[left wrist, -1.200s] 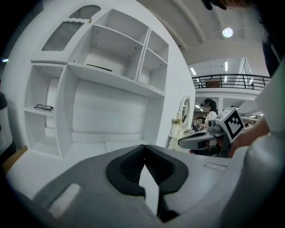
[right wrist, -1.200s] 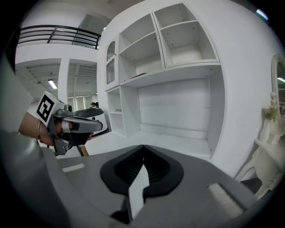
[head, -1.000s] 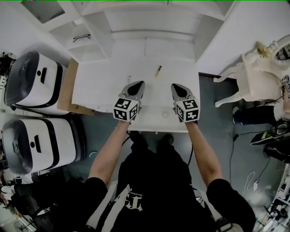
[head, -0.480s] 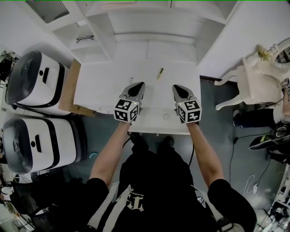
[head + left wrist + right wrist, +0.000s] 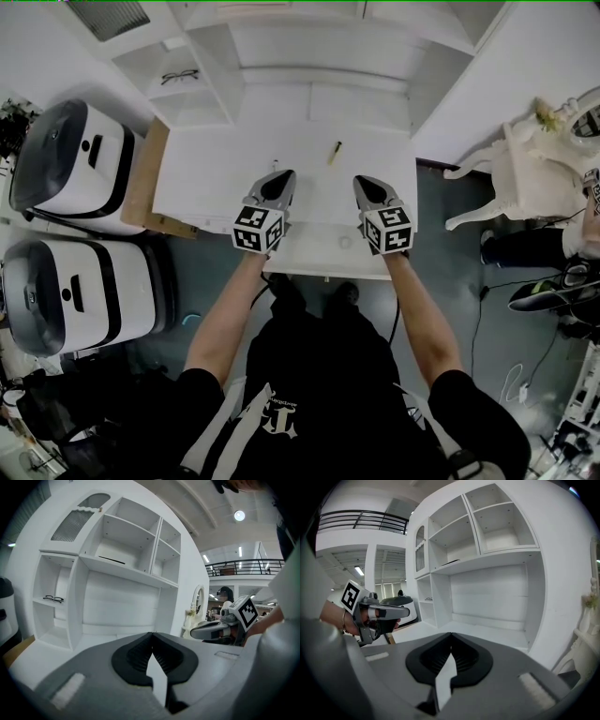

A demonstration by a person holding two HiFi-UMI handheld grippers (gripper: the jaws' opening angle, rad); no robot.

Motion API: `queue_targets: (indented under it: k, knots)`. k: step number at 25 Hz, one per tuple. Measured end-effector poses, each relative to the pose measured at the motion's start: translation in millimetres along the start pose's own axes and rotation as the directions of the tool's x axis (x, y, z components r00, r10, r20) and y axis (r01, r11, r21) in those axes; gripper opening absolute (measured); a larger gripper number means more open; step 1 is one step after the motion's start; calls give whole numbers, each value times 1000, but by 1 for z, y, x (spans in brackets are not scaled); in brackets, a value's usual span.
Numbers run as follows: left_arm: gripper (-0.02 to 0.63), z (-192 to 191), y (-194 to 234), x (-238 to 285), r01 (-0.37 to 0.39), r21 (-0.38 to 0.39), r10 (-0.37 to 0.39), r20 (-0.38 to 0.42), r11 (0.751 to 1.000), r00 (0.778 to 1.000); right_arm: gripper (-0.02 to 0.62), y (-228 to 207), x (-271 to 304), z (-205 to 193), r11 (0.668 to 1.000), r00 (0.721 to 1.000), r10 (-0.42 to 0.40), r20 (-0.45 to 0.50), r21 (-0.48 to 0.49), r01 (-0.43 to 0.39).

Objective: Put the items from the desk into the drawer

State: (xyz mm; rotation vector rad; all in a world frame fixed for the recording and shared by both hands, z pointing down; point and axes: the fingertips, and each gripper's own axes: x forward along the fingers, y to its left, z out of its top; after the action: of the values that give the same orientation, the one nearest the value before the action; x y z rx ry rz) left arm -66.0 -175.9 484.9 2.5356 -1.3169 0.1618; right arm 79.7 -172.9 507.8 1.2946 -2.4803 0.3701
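Observation:
A white desk (image 5: 216, 169) with a shelf unit stands in front of me. A small brown pen-like item (image 5: 332, 153) lies on the back part of the top, and a thin pale item (image 5: 275, 165) lies just past my left gripper's tip. My left gripper (image 5: 284, 176) and right gripper (image 5: 361, 180) hover side by side over the desk's front half, both shut and empty. A round knob (image 5: 344, 242) shows on the desk front between them. The left gripper view shows its jaws (image 5: 151, 634) meeting, and the right gripper view shows its jaws (image 5: 451, 634) doing the same.
A pair of glasses (image 5: 180, 77) lies on a left shelf of the unit. Two white-and-black machines (image 5: 70, 169) (image 5: 75, 295) and a wooden board (image 5: 145, 183) stand left of the desk. A white ornate chair (image 5: 525, 159) stands to the right.
My left gripper has edged slightly to the left over the desk. The right gripper has kept still, and both stay shut.

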Motion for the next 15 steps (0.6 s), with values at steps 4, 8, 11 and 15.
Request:
queue_targets:
  k: [4,8,11,15]
  knots:
    - [-3,-5,16,-9,-19,-13,19,1,1000,1000,0,11,13,-4,1000,1000,12,-19,-2,-12]
    - [-3,-12,36,-19,-36,-25,36,-7,999,999,7,26,30,-6,1000,999,28,-38,-3,-28]
    - [-3,-17,52,-26,-46,-35,46,-13,998,999,25,39,46,-8,999,998,40,-54,-3,-40]
    - [-3,-23,75,-36,-57,-44,56,-17,997,998,47,55,71,-12,999,995,51,-80,3,-51]
